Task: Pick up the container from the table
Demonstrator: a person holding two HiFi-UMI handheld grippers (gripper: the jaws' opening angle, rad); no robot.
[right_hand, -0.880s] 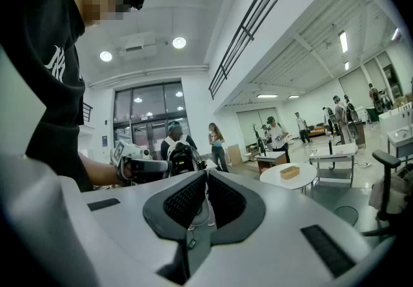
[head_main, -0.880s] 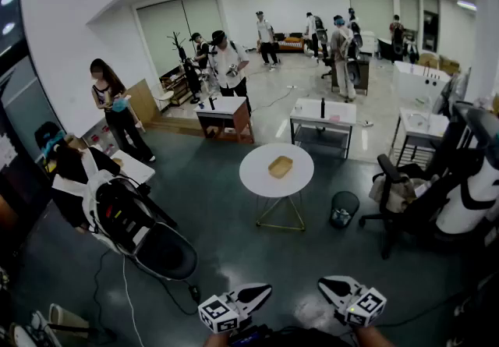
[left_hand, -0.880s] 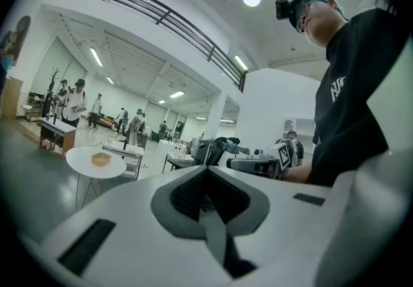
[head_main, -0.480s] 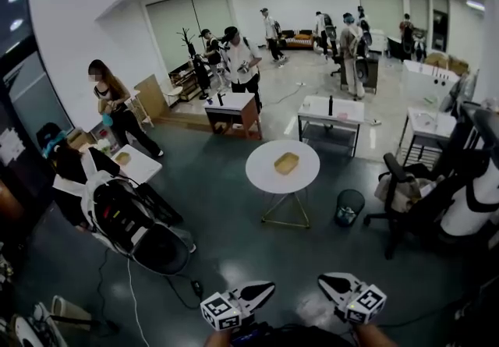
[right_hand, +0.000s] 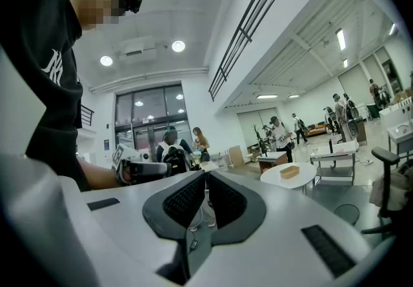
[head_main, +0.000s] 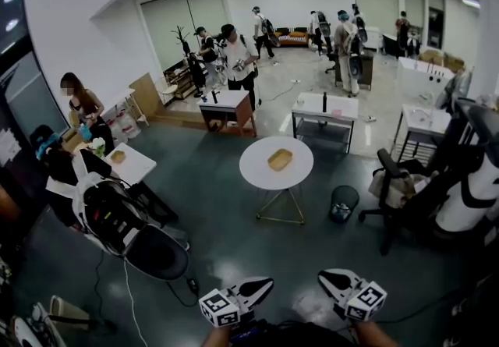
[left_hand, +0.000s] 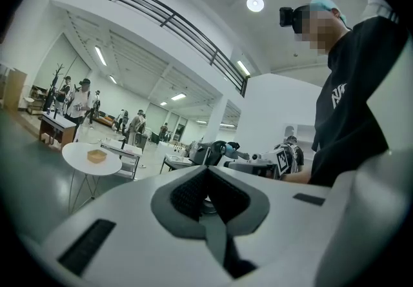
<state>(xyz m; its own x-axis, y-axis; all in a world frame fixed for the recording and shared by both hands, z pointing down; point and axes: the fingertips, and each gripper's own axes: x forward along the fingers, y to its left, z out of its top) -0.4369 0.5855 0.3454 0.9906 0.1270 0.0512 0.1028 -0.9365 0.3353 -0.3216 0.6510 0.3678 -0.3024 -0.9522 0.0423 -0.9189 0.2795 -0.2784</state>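
Left gripper [left_hand: 206, 173]: fingers [left_hand: 184, 194] pressed together, nothing between them. Right gripper [right_hand: 206, 176]: fingers [right_hand: 182, 200] closed to a hairline slit, also empty. I see both held level and low at the bottom edge of my head view, tips angled toward each other above the grey floor [head_main: 234, 244].

The container [head_main: 279, 159], a shallow tan tray, sits near the middle of the round white counter [head_main: 253, 174]. It is well apart from both sets of fingers, ahead across the floor. In the left gripper view it lies off to the left of the fingers; in the right gripper view, off to the right. A black bin [head_main: 343, 206] stands just beside the counter's legs.
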